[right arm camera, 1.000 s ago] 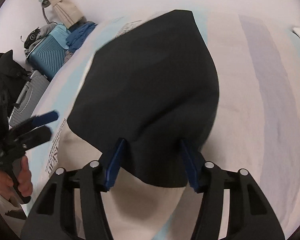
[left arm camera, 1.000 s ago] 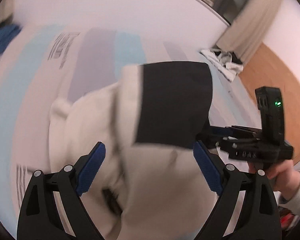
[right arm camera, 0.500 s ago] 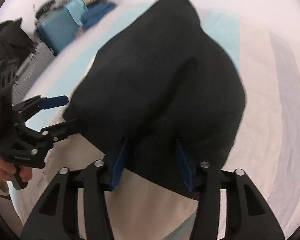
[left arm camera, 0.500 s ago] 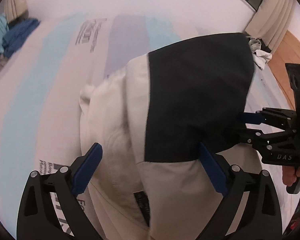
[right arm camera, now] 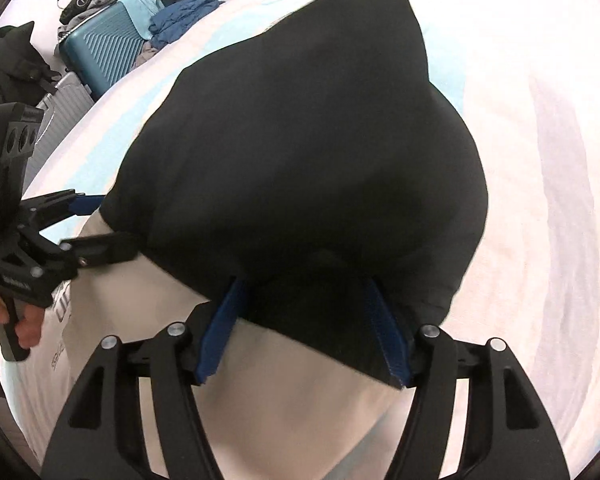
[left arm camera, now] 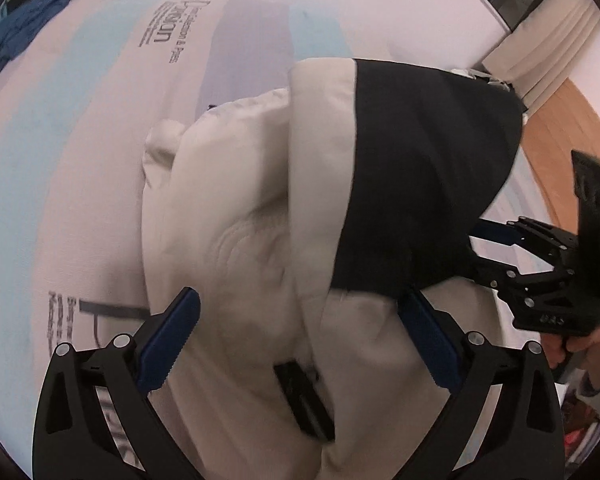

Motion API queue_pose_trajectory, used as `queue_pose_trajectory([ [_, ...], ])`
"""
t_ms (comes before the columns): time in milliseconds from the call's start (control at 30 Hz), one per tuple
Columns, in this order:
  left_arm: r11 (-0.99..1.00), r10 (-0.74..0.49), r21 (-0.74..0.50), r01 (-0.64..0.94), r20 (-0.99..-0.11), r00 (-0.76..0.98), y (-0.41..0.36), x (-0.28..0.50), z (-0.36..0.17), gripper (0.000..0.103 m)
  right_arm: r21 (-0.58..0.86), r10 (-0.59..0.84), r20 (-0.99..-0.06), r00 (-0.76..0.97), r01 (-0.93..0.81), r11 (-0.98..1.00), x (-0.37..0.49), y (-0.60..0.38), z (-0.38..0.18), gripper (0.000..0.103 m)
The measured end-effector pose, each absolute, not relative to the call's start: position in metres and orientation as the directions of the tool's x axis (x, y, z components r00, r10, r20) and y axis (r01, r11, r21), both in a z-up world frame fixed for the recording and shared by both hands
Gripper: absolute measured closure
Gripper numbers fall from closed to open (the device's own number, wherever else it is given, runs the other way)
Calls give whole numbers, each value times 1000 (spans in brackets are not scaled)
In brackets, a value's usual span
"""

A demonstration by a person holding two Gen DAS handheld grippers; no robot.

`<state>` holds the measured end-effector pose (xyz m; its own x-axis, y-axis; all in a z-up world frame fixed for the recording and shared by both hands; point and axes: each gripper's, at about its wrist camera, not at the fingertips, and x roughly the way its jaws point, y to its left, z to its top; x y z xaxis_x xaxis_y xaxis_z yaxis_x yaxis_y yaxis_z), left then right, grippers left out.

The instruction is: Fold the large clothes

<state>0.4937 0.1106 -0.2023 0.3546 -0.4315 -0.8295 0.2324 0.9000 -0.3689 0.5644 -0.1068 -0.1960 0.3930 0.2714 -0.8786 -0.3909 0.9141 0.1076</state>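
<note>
A large cream garment (left arm camera: 236, 248) with a black panel (left arm camera: 424, 176) lies bunched on the striped mattress. My left gripper (left arm camera: 300, 340) is open, its blue fingers straddling the cream fabric close above it. The black panel (right arm camera: 300, 152) fills the right wrist view, lifted and draped over my right gripper (right arm camera: 304, 320), whose blue pads stand apart with the black hem between them. Cream cloth (right arm camera: 292, 392) hangs below. The right gripper shows at the right of the left wrist view (left arm camera: 496, 240), reaching under the black panel. The left gripper shows in the right wrist view (right arm camera: 80, 220).
The mattress (left arm camera: 80, 128) has pale blue, grey and cream stripes with printed text. A teal suitcase (right arm camera: 104, 56) and blue clothes (right arm camera: 184, 16) sit beyond its far corner. Wooden floor (left arm camera: 560, 128) and a curtain lie to the right. White clothes lie at the mattress edge.
The black panel has been lifted and carried further over the cream body. My left gripper has moved closer to the garment, still open. The right gripper's pads have opened slightly.
</note>
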Motion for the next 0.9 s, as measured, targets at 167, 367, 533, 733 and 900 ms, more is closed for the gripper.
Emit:
queue_pose_trajectory([
  [167, 912, -409, -358, 202, -840, 357, 123, 486, -199, 6, 118, 267, -880, 393, -363, 924, 558, -119, -191, 36],
  [367, 917, -398, -362, 164, -845, 358, 130, 481, -194, 6, 180, 293, -876, 382, -305, 935, 555, -140, -186, 30],
  [533, 911, -412, -382, 154, -844, 343, 137, 477, -187, 6, 251, 321, -884, 339, -236, 939, 556, -160, -193, 26],
  [733, 833, -551, -538, 127, -791, 266, 167, 480, -201, 6, 354, 397, -879, 263, -196, 914, 555, -178, -207, 25],
  [900, 747, -663, -654, 116, -725, 187, 187, 487, -233, 6, 454, 476, -853, 215, -145, 879, 559, -189, -221, 25],
])
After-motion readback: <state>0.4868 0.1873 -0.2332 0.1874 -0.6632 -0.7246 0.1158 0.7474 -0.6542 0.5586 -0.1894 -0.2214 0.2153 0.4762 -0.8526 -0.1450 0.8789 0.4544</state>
